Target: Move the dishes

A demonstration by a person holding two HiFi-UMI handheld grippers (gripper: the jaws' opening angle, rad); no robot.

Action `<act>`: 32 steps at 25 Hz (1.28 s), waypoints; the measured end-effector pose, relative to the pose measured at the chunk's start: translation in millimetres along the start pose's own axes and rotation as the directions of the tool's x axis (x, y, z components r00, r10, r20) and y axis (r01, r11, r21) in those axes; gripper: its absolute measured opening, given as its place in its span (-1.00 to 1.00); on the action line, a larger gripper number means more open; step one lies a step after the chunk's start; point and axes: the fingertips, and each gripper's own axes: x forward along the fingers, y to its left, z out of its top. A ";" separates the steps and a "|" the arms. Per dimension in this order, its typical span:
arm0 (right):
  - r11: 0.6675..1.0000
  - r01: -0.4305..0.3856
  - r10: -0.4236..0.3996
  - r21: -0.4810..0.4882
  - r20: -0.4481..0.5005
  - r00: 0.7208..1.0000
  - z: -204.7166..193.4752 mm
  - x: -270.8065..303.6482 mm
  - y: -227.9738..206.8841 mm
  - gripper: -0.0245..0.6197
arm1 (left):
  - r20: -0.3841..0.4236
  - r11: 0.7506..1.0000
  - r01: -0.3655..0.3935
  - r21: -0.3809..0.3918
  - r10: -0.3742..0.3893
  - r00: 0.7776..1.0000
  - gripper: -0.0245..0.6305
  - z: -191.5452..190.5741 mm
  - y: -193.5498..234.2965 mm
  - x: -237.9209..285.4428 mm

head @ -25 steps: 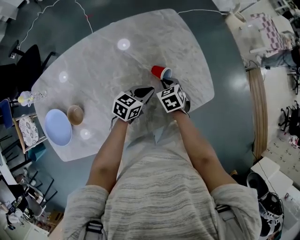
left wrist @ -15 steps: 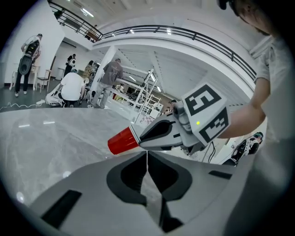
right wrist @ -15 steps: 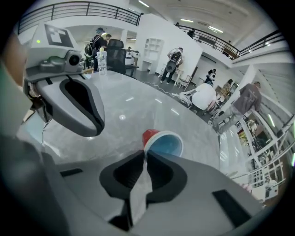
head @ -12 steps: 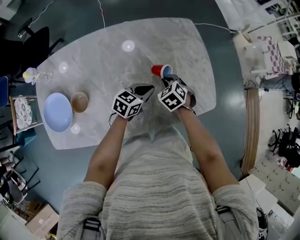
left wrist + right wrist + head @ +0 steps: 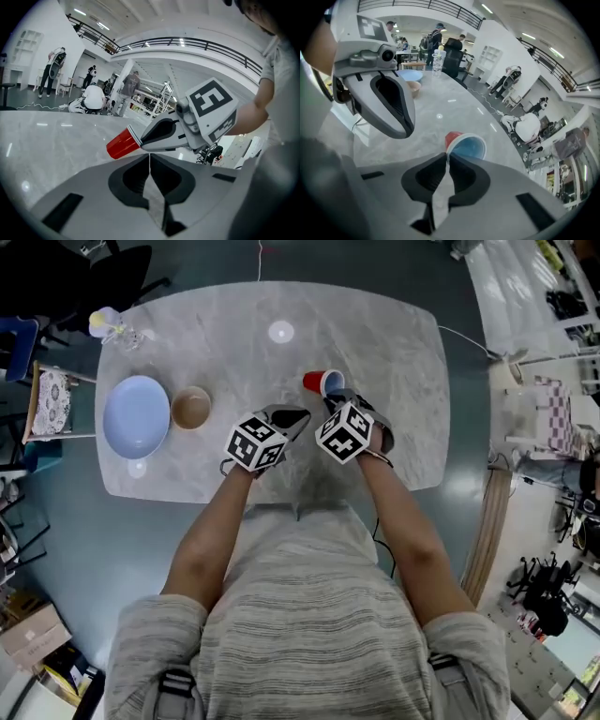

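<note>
A red cup [image 5: 322,382] with a blue inside lies tilted on the marble table [image 5: 375,343], its mouth facing my right gripper [image 5: 331,399]. That gripper is shut, its tips pinching the near rim of the cup [image 5: 465,145]. My left gripper [image 5: 292,418] hovers just left of it, shut and holding nothing; the cup [image 5: 122,143] and the right gripper [image 5: 174,133] show beyond its jaws. A pale blue bowl [image 5: 137,416] and a smaller brown bowl [image 5: 191,408] sit side by side at the table's left.
A clear bottle [image 5: 114,326] stands at the table's far left corner. A stool with a patterned plate [image 5: 52,395] is beside the table's left edge. People and chairs [image 5: 452,49] are in the room behind.
The head camera has swung, so the table looks turned and the bowls sit higher in view. Both grippers and the cup keep their places relative to each other.
</note>
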 end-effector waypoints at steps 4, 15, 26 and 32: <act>0.989 -0.034 0.033 -0.145 -0.004 0.999 30.8 15.9 21.4 -0.80 | 0.030 0.997 -0.061 -0.036 0.062 0.998 -0.86 -13.0 20.6 -28.3; 0.848 -0.095 0.063 -0.521 -0.078 0.995 103.5 55.0 90.5 -0.80 | 0.061 0.978 -0.165 -0.127 0.174 0.983 -0.86 -53.5 65.5 -113.4; 0.621 -0.102 -0.016 -0.777 -0.143 0.990 131.8 74.2 130.5 -0.80 | 0.070 0.964 -0.198 -0.176 0.213 0.975 -0.86 -81.7 78.3 -159.2; 0.532 -0.115 -0.038 -0.839 -0.159 0.987 139.6 77.9 142.6 -0.80 | 0.064 0.959 -0.207 -0.191 0.223 0.973 -0.86 -94.0 82.0 -173.4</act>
